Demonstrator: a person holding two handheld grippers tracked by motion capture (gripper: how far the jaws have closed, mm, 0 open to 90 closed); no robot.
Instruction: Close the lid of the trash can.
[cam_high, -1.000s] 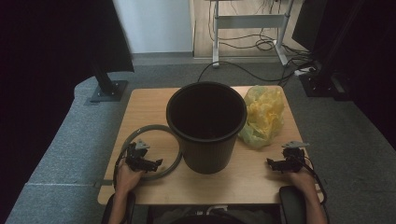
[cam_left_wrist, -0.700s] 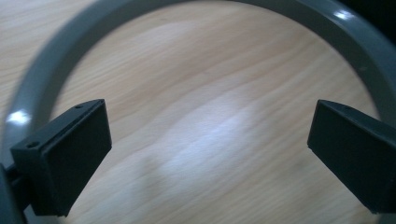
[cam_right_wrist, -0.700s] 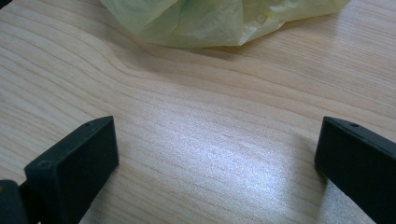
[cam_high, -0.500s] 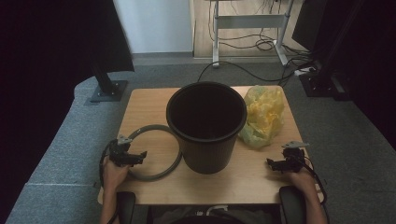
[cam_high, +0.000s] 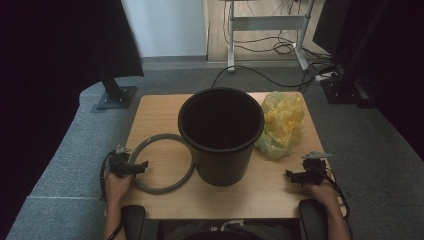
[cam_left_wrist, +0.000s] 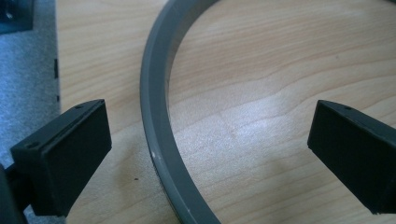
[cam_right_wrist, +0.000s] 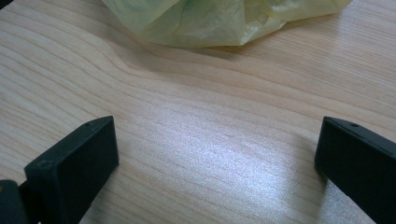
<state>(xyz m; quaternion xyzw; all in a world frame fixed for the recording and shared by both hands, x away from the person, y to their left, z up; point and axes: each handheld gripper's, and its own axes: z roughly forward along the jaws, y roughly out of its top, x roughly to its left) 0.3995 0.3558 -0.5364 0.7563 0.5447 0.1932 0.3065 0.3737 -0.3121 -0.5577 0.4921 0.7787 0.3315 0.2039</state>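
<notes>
Your left tongs (cam_high: 142, 165) gape wide and grip nothing, straddling the grey ring (cam_left_wrist: 156, 116), which lies flat on the bench (cam_high: 155, 112) at 9 o'clock of the black bucket (cam_high: 221, 132). Your right tongs (cam_high: 291, 175) also hang wide open and empty, with the yellow bag (cam_right_wrist: 219, 18) at their 12 o'clock.

left claw (cam_high: 141, 165) shifted leftward from inside the grey ring (cam_high: 162, 162), now at ring's left rim, jaws straddling it

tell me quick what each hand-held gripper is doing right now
Left hand-held gripper: open, jaws either side of the grey ring, not gripping.
Right hand-held gripper: open, holding nothing, pointed toward the yellow plastic bag.
</notes>
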